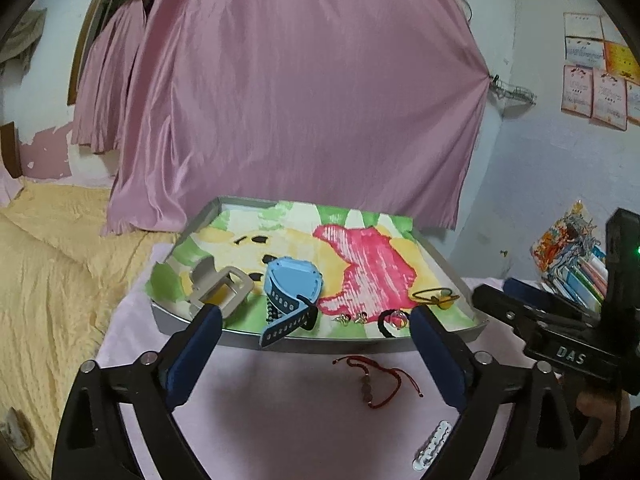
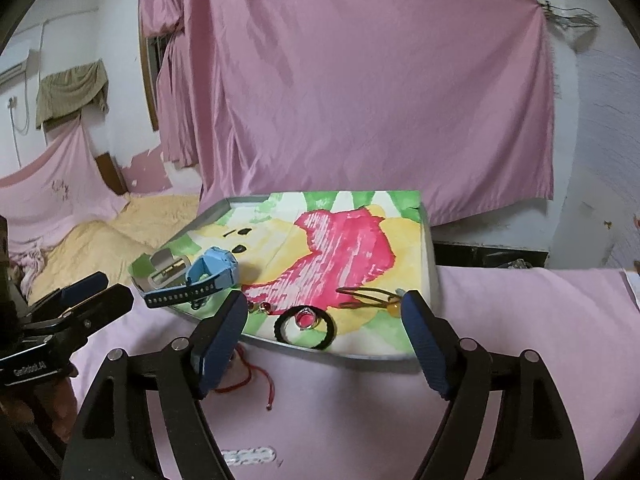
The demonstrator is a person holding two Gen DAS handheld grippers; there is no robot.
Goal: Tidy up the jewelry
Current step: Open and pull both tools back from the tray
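A grey tray (image 1: 192, 220) (image 2: 428, 248) lined with a colourful cloth holds a blue watch (image 1: 294, 284) (image 2: 212, 272), a beige watch (image 1: 218, 286) (image 2: 168, 270), small earrings (image 1: 352, 319) (image 2: 258, 307), a black hair tie (image 1: 384, 322) (image 2: 304, 326) around a pink ring (image 2: 306, 319), and a gold hair clip (image 1: 434, 296) (image 2: 368, 294). A red string bracelet (image 1: 376, 384) (image 2: 256, 376) and a silver bracelet (image 1: 432, 444) (image 2: 248, 456) lie on the pink cloth in front of the tray. My left gripper (image 1: 314, 354) and right gripper (image 2: 322, 340) are both open and empty, near the tray's front edge.
The tray sits on a pink-covered table (image 2: 520, 320). A yellow bedspread (image 1: 48, 280) lies to the left. Pink curtains (image 1: 300, 100) hang behind. A stack of colourful packets (image 1: 572, 256) stands at the right.
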